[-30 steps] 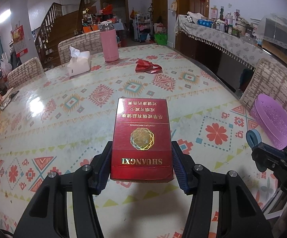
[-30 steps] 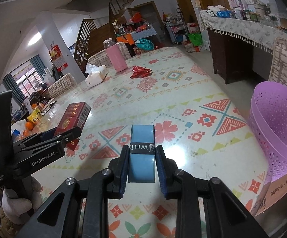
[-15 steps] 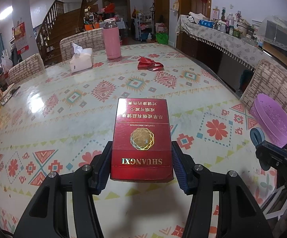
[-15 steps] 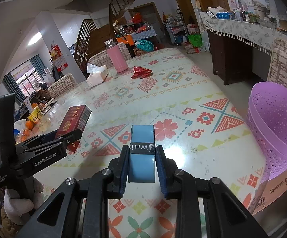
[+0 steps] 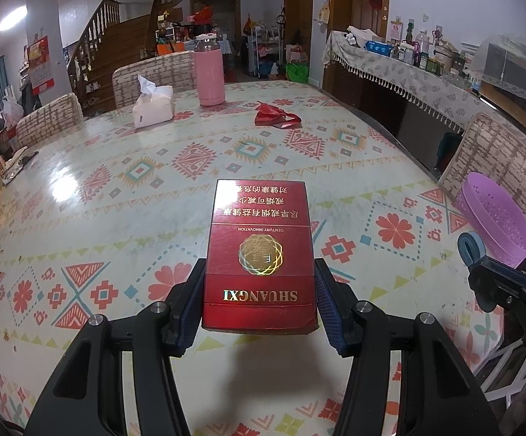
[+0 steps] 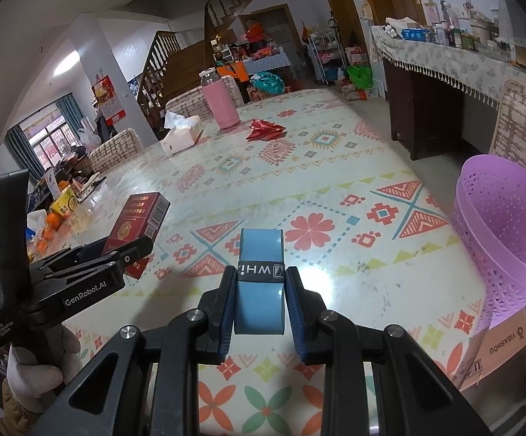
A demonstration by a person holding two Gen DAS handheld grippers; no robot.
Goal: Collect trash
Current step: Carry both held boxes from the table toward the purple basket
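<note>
While both jaws stay clamped, left gripper (image 5: pixel 259 290) on the red cigarette box (image 5: pixel 259 250), right gripper (image 6: pixel 259 301) on the blue roll (image 6: pixel 260 279), carry each rightward over the purple basket (image 6: pixel 509 218) before opening.

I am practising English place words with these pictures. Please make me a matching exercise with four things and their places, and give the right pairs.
Things:
1. red cigarette box
2. blue tape roll
3. purple basket
4. red wrapper

Places:
A. beyond the table's right edge
B. on the table near the pink bottle
C. in the left gripper
D. in the right gripper

Pairs: 1-C, 2-D, 3-A, 4-B
</note>
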